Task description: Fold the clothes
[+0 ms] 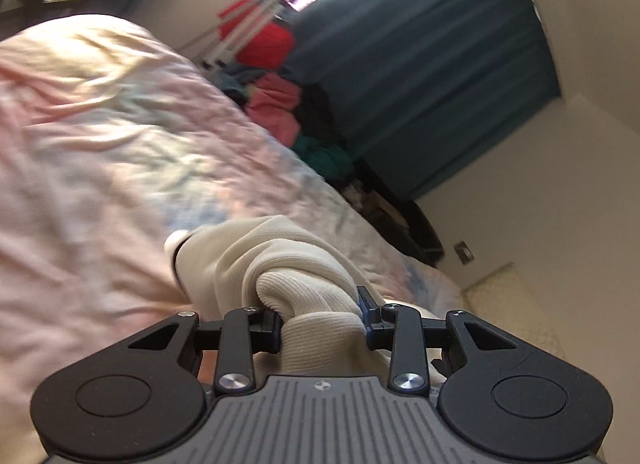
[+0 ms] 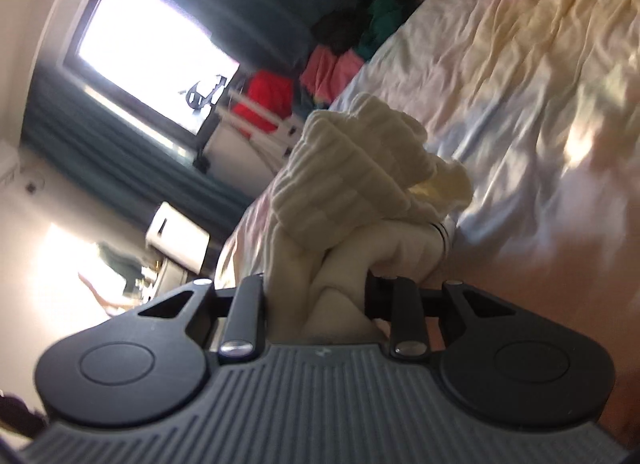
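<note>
A cream ribbed garment (image 1: 280, 264) is bunched between both grippers, over a bed. In the left wrist view the left gripper (image 1: 322, 318) is pinched on a fat roll of the knit — its jaws stand a little apart, with the fabric packed tight between them and bulging out in front. From there the cloth runs forward and left, and a dark-trimmed edge shows at its far end, against the bedspread (image 1: 100, 144).

In the right wrist view the right gripper (image 2: 316, 296) is clamped on a twisted wad of the same garment (image 2: 352, 176), jaws narrowly apart and full of cloth. The ribbed part stands up in thick folds ahead of the gripper, and a ruffled edge hangs to the right, close over the sheet.

The bedspread is crumpled, pale pink, with washed-out blue and yellow patches. At the bed's far edge lies a heap of clothes (image 1: 280, 104) — pink, green, dark pieces. Behind it a white drying rack (image 1: 248, 32) carries something red. Teal curtains (image 1: 420, 64) frame a bright window (image 2: 152, 48). Both views are tilted and a little blurred.
</note>
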